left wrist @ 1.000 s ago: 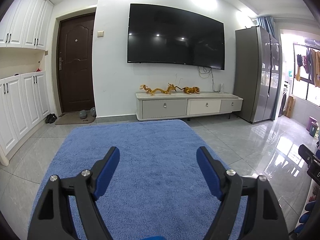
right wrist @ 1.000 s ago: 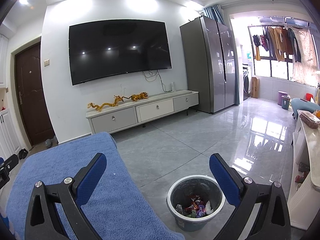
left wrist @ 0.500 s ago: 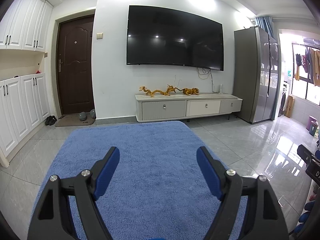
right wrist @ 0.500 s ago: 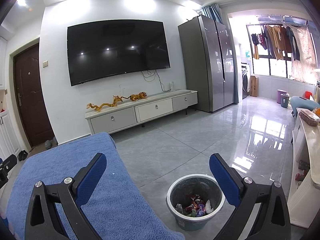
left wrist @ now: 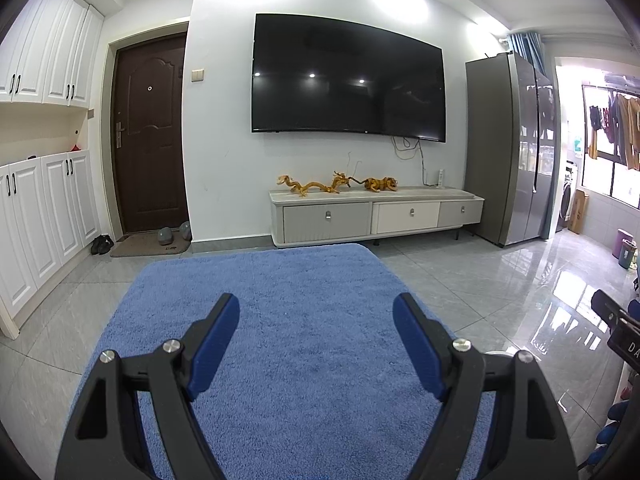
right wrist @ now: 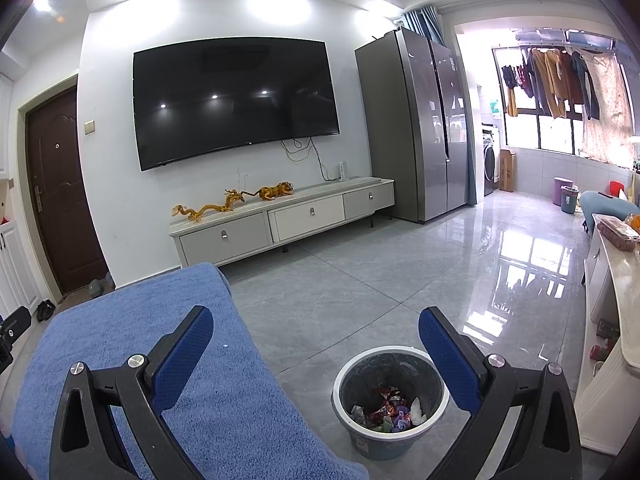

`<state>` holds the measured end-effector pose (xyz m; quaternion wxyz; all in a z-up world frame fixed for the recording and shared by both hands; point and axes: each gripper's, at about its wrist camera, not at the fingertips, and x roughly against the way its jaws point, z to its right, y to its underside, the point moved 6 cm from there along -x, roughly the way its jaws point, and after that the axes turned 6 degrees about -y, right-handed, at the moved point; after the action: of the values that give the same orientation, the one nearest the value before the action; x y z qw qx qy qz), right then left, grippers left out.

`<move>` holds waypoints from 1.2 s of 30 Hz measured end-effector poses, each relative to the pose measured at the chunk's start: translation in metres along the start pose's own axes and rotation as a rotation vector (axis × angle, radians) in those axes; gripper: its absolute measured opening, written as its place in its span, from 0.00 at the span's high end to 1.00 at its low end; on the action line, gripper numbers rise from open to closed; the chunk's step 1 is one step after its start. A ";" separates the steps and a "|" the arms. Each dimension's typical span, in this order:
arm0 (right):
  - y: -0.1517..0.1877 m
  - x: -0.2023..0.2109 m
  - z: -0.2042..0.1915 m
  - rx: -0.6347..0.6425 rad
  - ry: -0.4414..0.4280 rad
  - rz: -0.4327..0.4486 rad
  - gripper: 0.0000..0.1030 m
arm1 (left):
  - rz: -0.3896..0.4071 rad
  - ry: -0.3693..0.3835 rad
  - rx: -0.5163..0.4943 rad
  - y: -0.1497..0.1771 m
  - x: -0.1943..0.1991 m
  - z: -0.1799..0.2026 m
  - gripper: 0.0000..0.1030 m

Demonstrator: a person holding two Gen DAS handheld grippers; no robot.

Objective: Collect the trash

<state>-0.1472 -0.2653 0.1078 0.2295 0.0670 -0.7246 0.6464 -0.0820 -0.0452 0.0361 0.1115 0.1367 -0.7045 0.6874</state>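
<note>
Carpet (left wrist: 312,320) is the biggest thing near the tongs: it is blue and fluffy and lies on the gray tile floor (right wrist: 360,280). Beyond the carpet, a black TV (left wrist: 348,80) hangs on the white wall. Beside the carpet, on its right edge, stands a round gray trash bin (right wrist: 390,400) on the tiles, with crumpled wrappers (right wrist: 386,408) in its bottom. Over the carpet, the left gripper (left wrist: 316,326) hangs spread wide, holding nothing. At the carpet's right edge, the right gripper (right wrist: 316,338) is spread wide too and empty, with the bin between its blue pads (right wrist: 448,360).
</note>
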 end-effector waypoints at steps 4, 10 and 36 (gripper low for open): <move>0.000 0.000 0.000 -0.001 0.000 0.001 0.00 | 0.001 0.000 -0.003 0.000 0.001 0.001 0.24; -0.001 0.000 0.001 -0.001 0.000 0.001 0.00 | 0.002 -0.001 -0.004 -0.001 0.001 0.002 0.24; -0.003 0.001 0.002 -0.001 0.000 -0.002 0.00 | -0.002 0.001 -0.006 0.000 0.001 0.002 0.24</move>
<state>-0.1472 -0.2676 0.1106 0.2302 0.0676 -0.7247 0.6460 -0.0824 -0.0474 0.0365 0.1129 0.1365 -0.7065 0.6852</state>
